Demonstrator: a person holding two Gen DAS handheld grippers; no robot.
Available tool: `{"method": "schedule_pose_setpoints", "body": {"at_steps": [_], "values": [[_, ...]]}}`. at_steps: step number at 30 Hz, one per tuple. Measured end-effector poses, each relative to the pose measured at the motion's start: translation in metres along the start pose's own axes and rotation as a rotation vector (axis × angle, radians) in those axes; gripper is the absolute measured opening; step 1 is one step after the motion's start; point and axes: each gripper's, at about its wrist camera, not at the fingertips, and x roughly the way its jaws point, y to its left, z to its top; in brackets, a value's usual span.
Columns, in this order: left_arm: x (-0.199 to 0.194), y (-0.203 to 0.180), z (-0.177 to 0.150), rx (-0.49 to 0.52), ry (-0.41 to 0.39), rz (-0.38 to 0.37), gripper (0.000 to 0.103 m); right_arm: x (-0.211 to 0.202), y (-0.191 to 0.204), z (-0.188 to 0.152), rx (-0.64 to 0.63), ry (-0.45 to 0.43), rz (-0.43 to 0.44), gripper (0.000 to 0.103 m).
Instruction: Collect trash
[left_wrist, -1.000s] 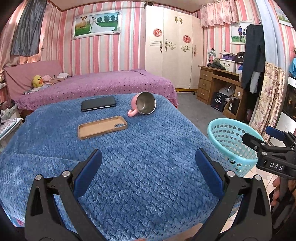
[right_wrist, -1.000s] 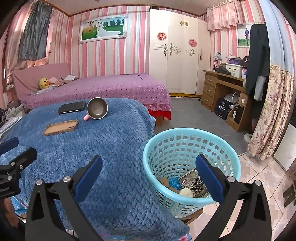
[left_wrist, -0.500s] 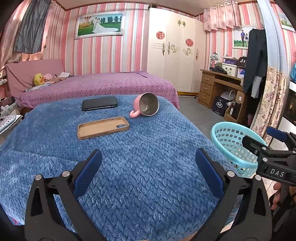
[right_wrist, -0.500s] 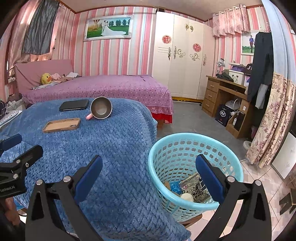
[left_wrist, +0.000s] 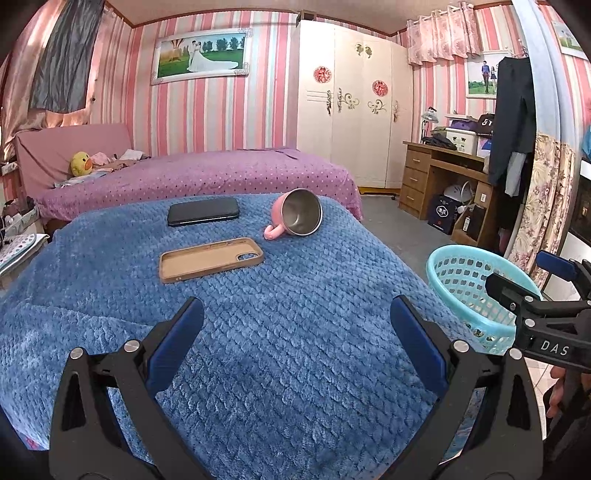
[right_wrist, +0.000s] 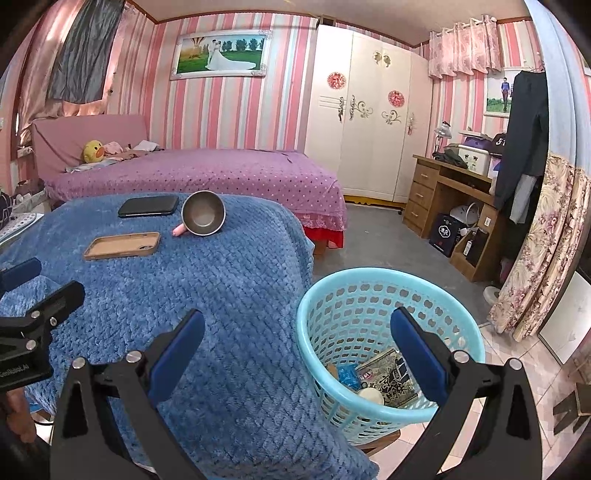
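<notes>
A light blue plastic basket stands by the right edge of the blue-blanketed table; it also shows in the left wrist view. Inside it lie several pieces of trash: a printed wrapper, a blue scrap and a pale round piece. My right gripper is open and empty, held above the table edge and the basket rim. My left gripper is open and empty over the near part of the blanket.
On the blanket lie a tan phone case, a black phone and a pink mug tipped on its side. Behind stand a purple bed, a white wardrobe and a wooden desk.
Both grippers have drawn back and risen slightly; the basket sits lower and further right in both views. Both stay open and empty.
</notes>
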Motion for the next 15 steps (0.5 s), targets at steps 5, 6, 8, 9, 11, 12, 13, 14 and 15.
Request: {"method": "schedule_pose_setpoints", "body": {"at_steps": [5,6,8,9,11,12,13,14,15], "values": [[-0.0024,-0.0006,0.0004,0.003,-0.007,-0.002,0.098,0.0009,0.0008,0.0002,-0.003,-0.003,-0.010,0.098],[-0.0022,-0.0006,0.0003,0.004,-0.006,-0.002,0.098,0.0005,0.0007,0.0001,-0.004,-0.005,-0.011,0.098],[-0.0017,-0.0006,0.0000,0.004,-0.002,0.000,0.098,0.0005,0.0010,-0.0001,-0.005,-0.007,-0.011,0.098],[-0.0018,-0.0003,0.0001,0.003,-0.002,0.001,0.098,0.0006,0.0010,-0.0002,-0.005,-0.007,-0.011,0.098],[-0.0027,0.0009,0.0000,-0.002,-0.007,0.004,0.098,0.0006,0.0012,-0.0003,-0.005,-0.006,-0.012,0.098],[-0.0031,0.0011,0.0002,-0.003,-0.010,0.005,0.098,0.0005,0.0013,-0.0002,-0.005,-0.006,-0.012,0.098],[-0.0036,0.0013,0.0002,-0.003,-0.012,0.007,0.098,0.0005,0.0012,-0.0002,-0.005,-0.007,-0.012,0.098],[-0.0038,0.0015,0.0004,-0.003,-0.014,0.010,0.098,0.0006,0.0012,-0.0001,-0.004,-0.008,-0.013,0.098],[-0.0040,0.0014,0.0004,-0.004,-0.014,0.011,0.098,0.0008,0.0014,-0.0007,-0.004,-0.008,-0.014,0.098]]}}
